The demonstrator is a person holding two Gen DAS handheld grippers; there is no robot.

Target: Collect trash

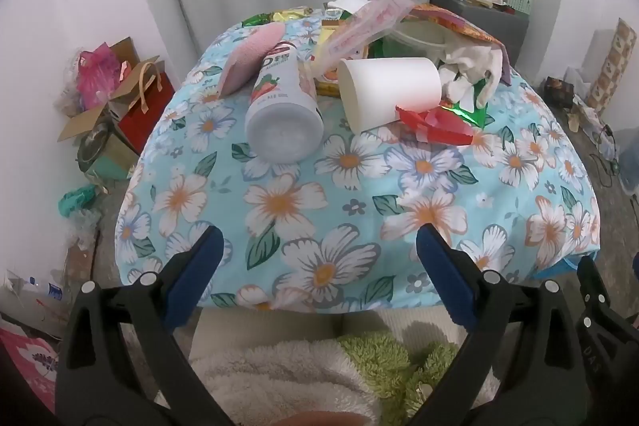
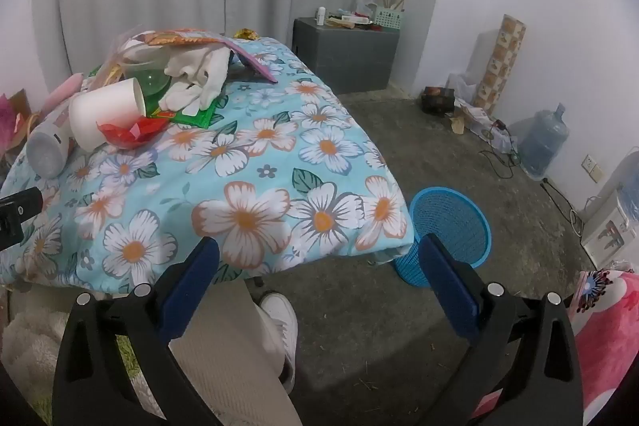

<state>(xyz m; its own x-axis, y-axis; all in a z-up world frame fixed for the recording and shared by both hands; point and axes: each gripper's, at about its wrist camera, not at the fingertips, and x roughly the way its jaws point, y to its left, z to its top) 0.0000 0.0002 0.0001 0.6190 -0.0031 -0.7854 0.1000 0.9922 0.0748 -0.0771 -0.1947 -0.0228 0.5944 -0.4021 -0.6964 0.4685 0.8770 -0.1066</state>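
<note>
Hovering wide open and gripping nothing: left gripper (image 1: 319, 246), right gripper (image 2: 319, 258). Standing just beyond the right gripper, beside the floral tablecloth (image 2: 255, 186): blue wastebasket (image 2: 451, 226). Lying farther back on it: strawberry bottle (image 1: 283, 110), white paper cup (image 1: 387, 92), red wrapper (image 1: 431, 124).

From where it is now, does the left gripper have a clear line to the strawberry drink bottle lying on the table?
Probably yes. The left gripper is open and empty, and only bare flowered tablecloth lies between it and the bottle, whose base faces it.
</note>
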